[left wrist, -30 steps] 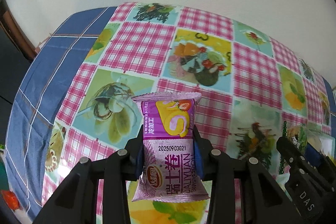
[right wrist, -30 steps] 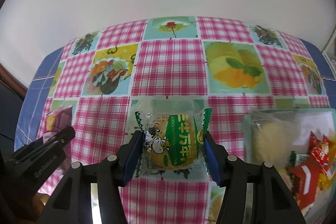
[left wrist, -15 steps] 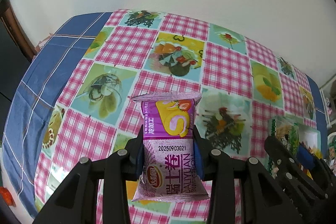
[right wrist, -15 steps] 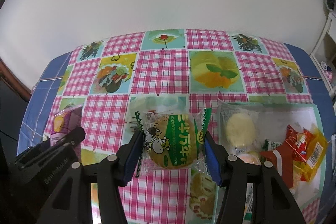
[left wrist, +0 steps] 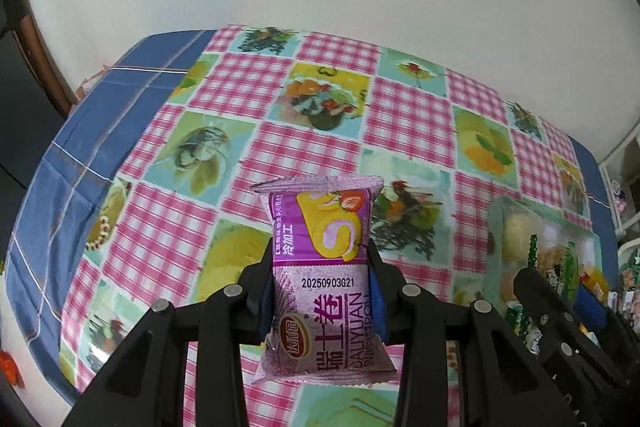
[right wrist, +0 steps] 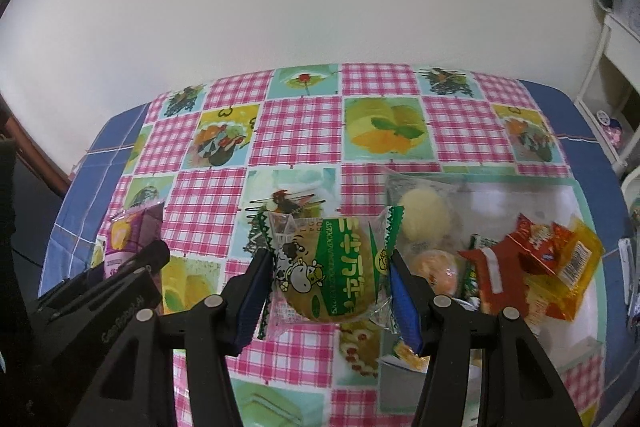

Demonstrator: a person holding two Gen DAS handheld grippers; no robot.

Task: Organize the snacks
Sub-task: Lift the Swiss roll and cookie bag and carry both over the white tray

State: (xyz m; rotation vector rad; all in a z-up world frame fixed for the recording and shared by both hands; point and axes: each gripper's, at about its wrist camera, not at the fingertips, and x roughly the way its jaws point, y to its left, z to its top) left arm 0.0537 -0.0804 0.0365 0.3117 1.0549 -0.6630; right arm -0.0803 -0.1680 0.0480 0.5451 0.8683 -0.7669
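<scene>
My left gripper (left wrist: pixel 320 291) is clamped on a purple swiss roll packet (left wrist: pixel 323 283), upright between the blue pads, its printed face toward the camera and its top seal above the fingertips; it hangs over the near-middle of the tabletop (left wrist: pixel 256 115), off the surface. My right gripper (right wrist: pixel 326 273) is clamped on a green-and-clear cake packet (right wrist: pixel 328 267) with a cow print, round cake inside, held above the tabletop's near-middle, just left of the tray. The clear tray (right wrist: pixel 576 195) sits at the right edge of the tabletop, near side. In it: a pale round bun (right wrist: pixel 425 218) at the far-left corner, an orange round snack (right wrist: pixel 438 269) just in front of it, a red packet (right wrist: pixel 504 275) in the middle, a yellow-orange packet (right wrist: pixel 568 267) overlapping it on the right. More small green-wrapped packets lie in there, too crowded to tell apart. The tabletop wears a pink-check and fruit-print cloth (right wrist: pixel 304 131) with blue borders. In the right wrist view the left gripper and its purple packet show at the left edge.
</scene>
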